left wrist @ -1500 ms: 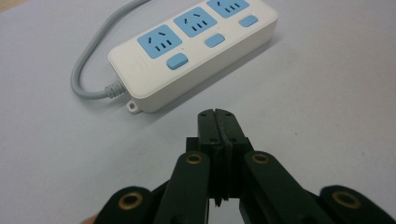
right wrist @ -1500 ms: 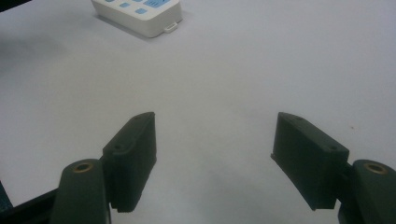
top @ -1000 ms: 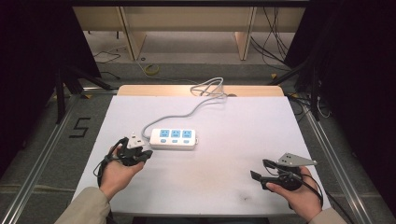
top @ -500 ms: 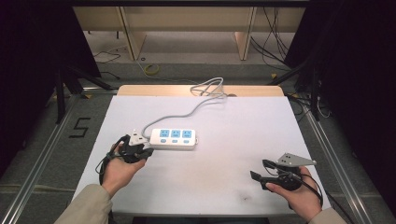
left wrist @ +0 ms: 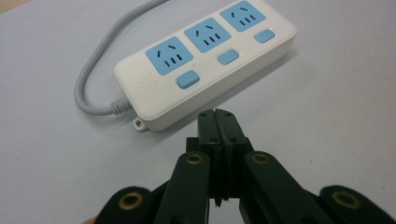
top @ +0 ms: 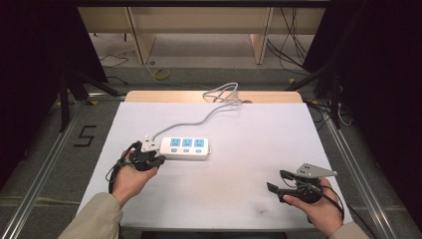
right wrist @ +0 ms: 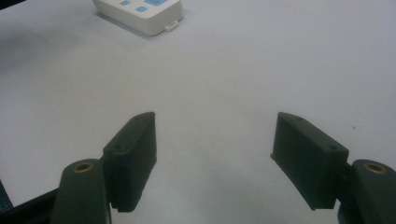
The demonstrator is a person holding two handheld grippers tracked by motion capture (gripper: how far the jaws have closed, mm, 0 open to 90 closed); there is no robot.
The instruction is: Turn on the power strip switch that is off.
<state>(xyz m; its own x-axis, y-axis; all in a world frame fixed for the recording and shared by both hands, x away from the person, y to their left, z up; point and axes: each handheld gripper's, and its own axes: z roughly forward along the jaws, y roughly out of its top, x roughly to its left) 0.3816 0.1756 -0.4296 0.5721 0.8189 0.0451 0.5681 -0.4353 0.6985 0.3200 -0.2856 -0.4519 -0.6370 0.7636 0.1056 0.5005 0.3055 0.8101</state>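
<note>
White table (top: 239,199), left claw (left wrist: 218,122) now nearer power strip (left wrist: 205,60), closed.

Light comes from overhead: the white table (top: 249,149) is bright w/ no glare, surroundings nearly black at both sides. Soft short shadows sit under the power strip (left wrist: 205,60) and the right gripper (right wrist: 212,158). High view is a bit soft; gripper views are sharp mid-frame, jaws blurry at the bottom edge.

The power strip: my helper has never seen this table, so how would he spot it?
On the white table, look left of centre, just beyond the left gripper. The white rectangular plastic power strip lies flat there, with three blue sockets and a grey cord trailing away.
</note>
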